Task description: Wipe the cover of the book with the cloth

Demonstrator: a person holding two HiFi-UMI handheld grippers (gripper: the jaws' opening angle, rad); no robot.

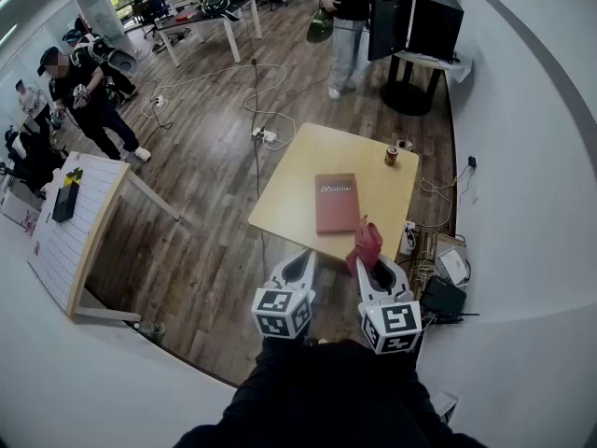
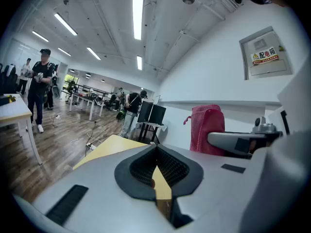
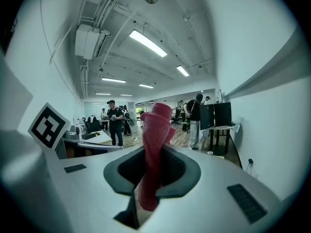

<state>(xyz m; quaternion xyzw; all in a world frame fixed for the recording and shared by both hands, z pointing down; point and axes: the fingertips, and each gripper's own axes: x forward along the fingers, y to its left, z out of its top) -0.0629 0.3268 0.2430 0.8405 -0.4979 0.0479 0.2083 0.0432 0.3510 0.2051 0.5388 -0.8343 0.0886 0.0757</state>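
A reddish-brown book (image 1: 337, 203) lies flat on the small yellow table (image 1: 308, 161), cover up, near its front right. Both grippers hover short of the table's near edge, above the floor. My right gripper (image 1: 370, 264) is shut on a red cloth (image 1: 367, 241), which stands up in a bunch from its jaws just in front of the book's near right corner. In the right gripper view the cloth (image 3: 155, 130) fills the gap between the jaws of that gripper (image 3: 153, 154). My left gripper (image 1: 306, 258) is shut with nothing in it (image 2: 156, 152). The left gripper view shows the cloth (image 2: 207, 127) at the right.
An orange can (image 1: 392, 156) stands at the table's far right corner. Cables and a power strip (image 1: 267, 137) lie on the wooden floor beyond. A white slatted panel (image 1: 79, 222) leans at the left. Boxes and gear (image 1: 443, 283) sit by the right wall. Several people stand further back.
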